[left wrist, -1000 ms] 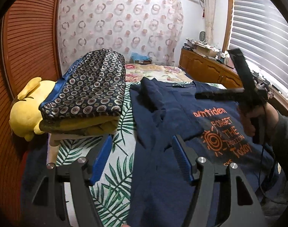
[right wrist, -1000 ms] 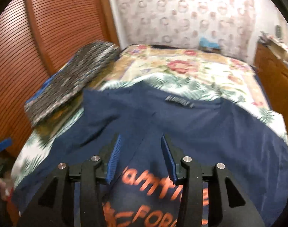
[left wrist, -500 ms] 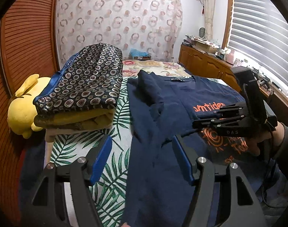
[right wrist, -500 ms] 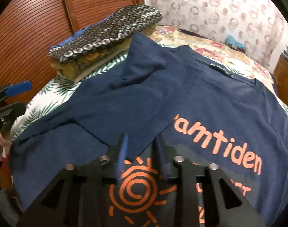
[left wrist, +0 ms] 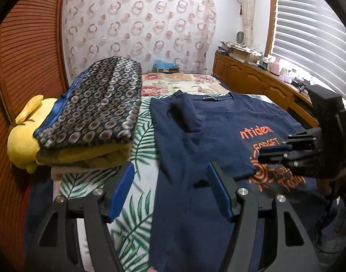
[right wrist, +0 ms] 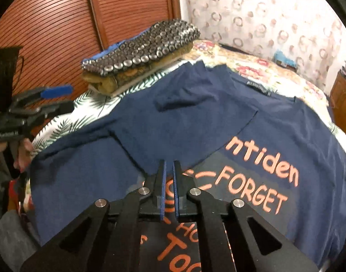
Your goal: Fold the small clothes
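Navy T-shirt (right wrist: 275, 122) laid flat on bed (left wrist: 138, 149), collar toward far end, orange print up; presumably spread this way so sides can be folded in. One side incl. sleeve already turned over body, its edge lying across start of print – 1st fold judged done, opp. side not yet folded. Stack of folded clothes (left wrist: 93, 117) set beside shirt toward wardrobe, w/ yellow plush toy (left wrist: 23, 140) behind it; prob. kept clear of working area as the finished pile. Left claw (left wrist: 170, 190) seen spread wide, blue pads apart, nothing between them; held above shirt's folded side and leaf-print sheet, no contact w/ cloth made out. Right claw (right wrist: 168, 174) seen nearly pressed together, narrow slit left between pads, tips at or just above edge of folded flap near sun print. No cloth seen in the slit; whether fabric is touched by tips cannot be told. In left-wrist view right claw (left wrist: 275, 151) shown from side, low over print, held by a hand (left wrist: 331, 181). Next step judged: far side of shirt to be taken up.
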Demonstrator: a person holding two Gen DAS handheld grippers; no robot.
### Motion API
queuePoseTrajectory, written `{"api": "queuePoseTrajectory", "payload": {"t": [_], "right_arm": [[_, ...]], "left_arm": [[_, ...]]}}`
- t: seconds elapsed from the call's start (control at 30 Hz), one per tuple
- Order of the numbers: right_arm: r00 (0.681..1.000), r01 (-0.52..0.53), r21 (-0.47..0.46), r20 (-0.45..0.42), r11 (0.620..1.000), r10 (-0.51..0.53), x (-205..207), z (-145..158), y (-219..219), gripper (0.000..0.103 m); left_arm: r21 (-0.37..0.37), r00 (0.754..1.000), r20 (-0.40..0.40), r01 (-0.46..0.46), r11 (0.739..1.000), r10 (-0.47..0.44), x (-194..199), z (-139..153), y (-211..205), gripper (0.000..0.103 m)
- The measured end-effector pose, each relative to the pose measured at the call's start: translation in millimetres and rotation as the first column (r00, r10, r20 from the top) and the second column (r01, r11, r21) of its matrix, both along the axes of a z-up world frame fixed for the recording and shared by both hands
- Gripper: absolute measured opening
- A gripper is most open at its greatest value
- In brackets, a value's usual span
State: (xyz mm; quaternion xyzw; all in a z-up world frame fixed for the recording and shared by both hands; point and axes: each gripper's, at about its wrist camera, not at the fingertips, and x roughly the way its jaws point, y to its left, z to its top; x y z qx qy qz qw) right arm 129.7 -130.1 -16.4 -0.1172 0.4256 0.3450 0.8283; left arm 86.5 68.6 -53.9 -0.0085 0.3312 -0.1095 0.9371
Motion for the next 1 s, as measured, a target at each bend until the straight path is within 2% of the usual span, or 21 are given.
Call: {"api": "queuePoseTrajectory", "payload": {"t": [0.17,0.27,0.47,0.63,0.77,0.9,1.0], "right_arm": [[0.998,0.062,-0.01,0.024,0.998,-0.062,6.8,-2.6,-18.0,0.031],[0.992,0.117,-0.012,0.048,0.993,-0.116,10.0,-0.8,-45.6,0.037],[0.965,0.248,-0.103,0.114,0.963,-0.237,21.2,-6.9,-107.9,0.038],[0.943,0.327,-0.127,0.108,0.937,-0.314,28.2,-14.7,-151.8,0.038],[0.939,0.341,-0.104,0.076,0.934,-0.334,30.5,-17.9,-166.3,0.038],[0.94,0.34,-0.091,0.062,0.936,-0.335,32.8,-19.0,-169.4,0.041],[0.94,0.339,-0.089,0.061,0.936,-0.335,31.7,-18.7,-168.9,0.041]], "left_arm": [[0.045,0.999,-0.025,0.028,0.999,-0.027,31.6,1.3,-18.1,0.066],[0.047,0.998,-0.043,0.044,0.998,-0.042,53.4,1.7,-27.0,0.066],[0.059,0.995,-0.084,0.055,0.997,-0.05,91.9,-1.9,-44.0,0.066],[0.07,0.991,-0.124,0.069,0.995,-0.06,123.3,-9.2,-52.7,0.066],[0.067,0.985,-0.161,0.069,0.995,-0.058,144.0,-15.2,-57.4,0.065],[0.052,0.985,-0.163,0.072,0.996,-0.063,157.1,-13.3,-60.2,0.053],[0.059,0.984,-0.168,0.065,0.996,-0.054,171.2,-11.8,-64.2,0.053]]}}
